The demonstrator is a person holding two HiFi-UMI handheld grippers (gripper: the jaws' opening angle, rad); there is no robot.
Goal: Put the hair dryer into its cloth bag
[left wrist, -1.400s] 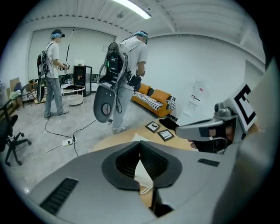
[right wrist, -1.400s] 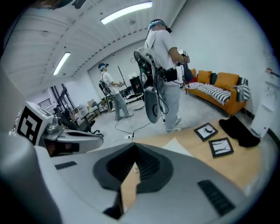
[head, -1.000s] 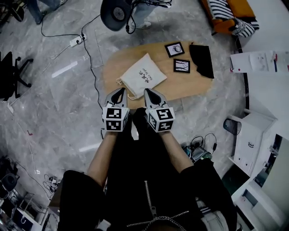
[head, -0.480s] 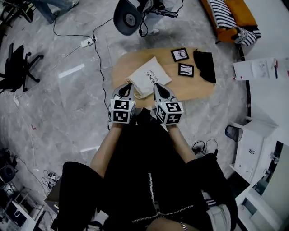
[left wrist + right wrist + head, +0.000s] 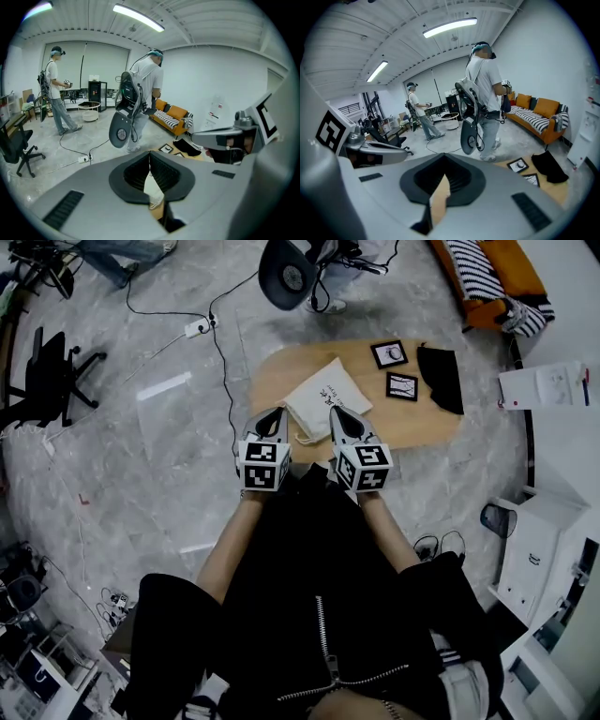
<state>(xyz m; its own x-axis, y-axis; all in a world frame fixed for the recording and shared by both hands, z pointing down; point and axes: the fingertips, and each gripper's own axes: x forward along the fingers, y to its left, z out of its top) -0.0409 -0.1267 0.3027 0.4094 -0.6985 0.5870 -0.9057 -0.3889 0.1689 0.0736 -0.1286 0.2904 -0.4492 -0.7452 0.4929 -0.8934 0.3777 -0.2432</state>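
My left gripper (image 5: 277, 414) and right gripper (image 5: 337, 414): both closed, empty.
The white drawstring cloth bag (image 5: 323, 401) lies on the oval wooden table (image 5: 272, 381); I cannot tell whether the hair dryer is inside.

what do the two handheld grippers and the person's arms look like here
The left gripper and right gripper both have pale grey, pointed two-jaw shells lined with black ribbed pads. Each carries a white cube printed with black square markers at the hand end. No cables show on them. The person wears a black zip-front top, and the forearms are bare.
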